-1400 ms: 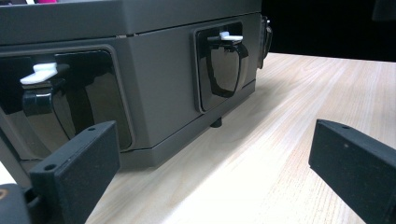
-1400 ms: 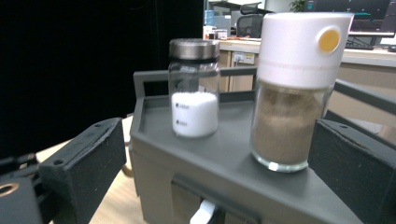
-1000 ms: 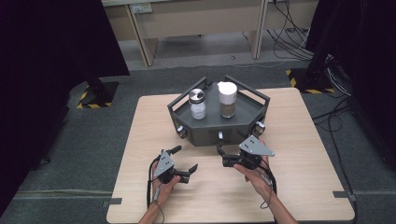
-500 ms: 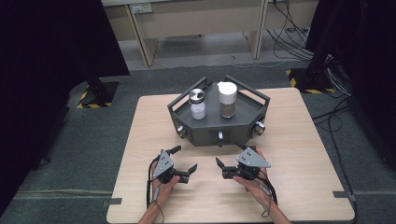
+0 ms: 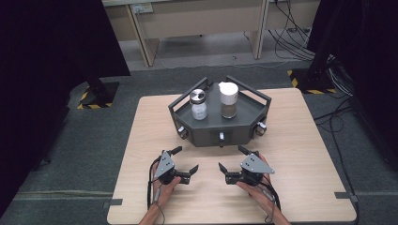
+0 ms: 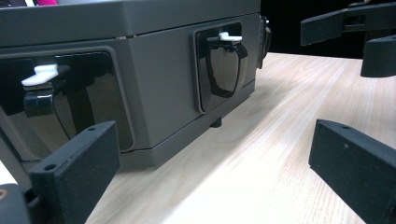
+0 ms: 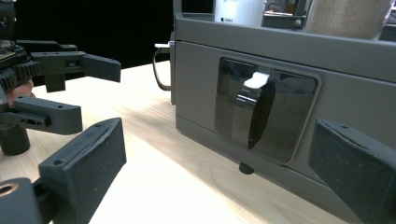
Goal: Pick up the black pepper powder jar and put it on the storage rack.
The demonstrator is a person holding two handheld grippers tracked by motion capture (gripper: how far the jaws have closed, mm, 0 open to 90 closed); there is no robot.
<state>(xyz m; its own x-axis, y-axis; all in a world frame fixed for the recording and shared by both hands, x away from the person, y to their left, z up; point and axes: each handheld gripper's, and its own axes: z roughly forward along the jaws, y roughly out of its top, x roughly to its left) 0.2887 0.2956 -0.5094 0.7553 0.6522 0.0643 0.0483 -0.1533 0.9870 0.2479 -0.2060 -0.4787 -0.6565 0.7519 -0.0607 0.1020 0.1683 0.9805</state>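
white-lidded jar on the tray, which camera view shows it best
The high view: the white-lidded jar stands whole on the tray. The right gripper view catches only its brownish lower part at the top edge.

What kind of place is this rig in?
Likely a lab recording station: a light wooden table on grey carpet, black curtains at both sides, loose cables on the floor, and hazard-striped stand feet.
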